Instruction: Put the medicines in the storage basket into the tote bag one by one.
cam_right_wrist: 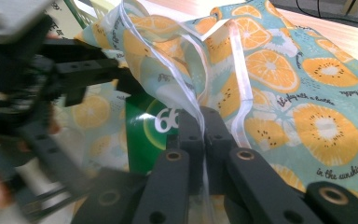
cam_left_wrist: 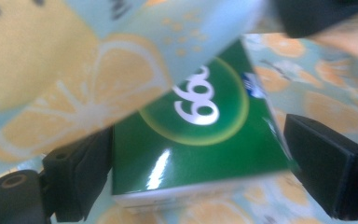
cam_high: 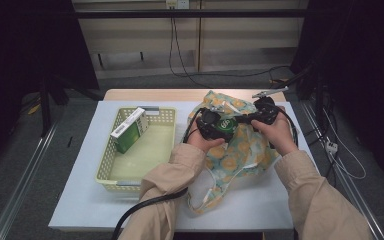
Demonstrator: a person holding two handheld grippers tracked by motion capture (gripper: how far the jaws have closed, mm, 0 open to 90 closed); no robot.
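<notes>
A green box (cam_left_wrist: 191,135) with a white "66" style mark in a yellow-green ring is seen lying between the left gripper (cam_left_wrist: 186,172) jaws, which are spread wide, one black pad at each flank; whether the pads touch the box cannot be told from the blurred left gripper view. The box's long axis is judged to run away from the jaws toward 12 o'clock, into the mouth of the bag (cam_right_wrist: 303,88), so the coming move is judged to turn on the box passing under the lifted fabric edge. That edge, with its translucent white handle strap (cam_right_wrist: 193,100), is pinched by the right gripper (cam_right_wrist: 204,135), jaws pressed together on it and holding the mouth raised. In the high view both grippers are met over the bag at table centre-right, the left gripper (cam_high: 211,123) the nearer to the box (cam_high: 228,123), the right gripper (cam_high: 264,114) at about 2 o'clock of it. The bag is thin, floppy, crinkled cloth or film, pale teal with orange-slice print; the box is glossy, rigid, rectangular. At 9 o'clock a pale yellow lattice basket (cam_high: 111,150) is seen, a second green-and-white box (cam_high: 129,129) leaning inside it.
</notes>
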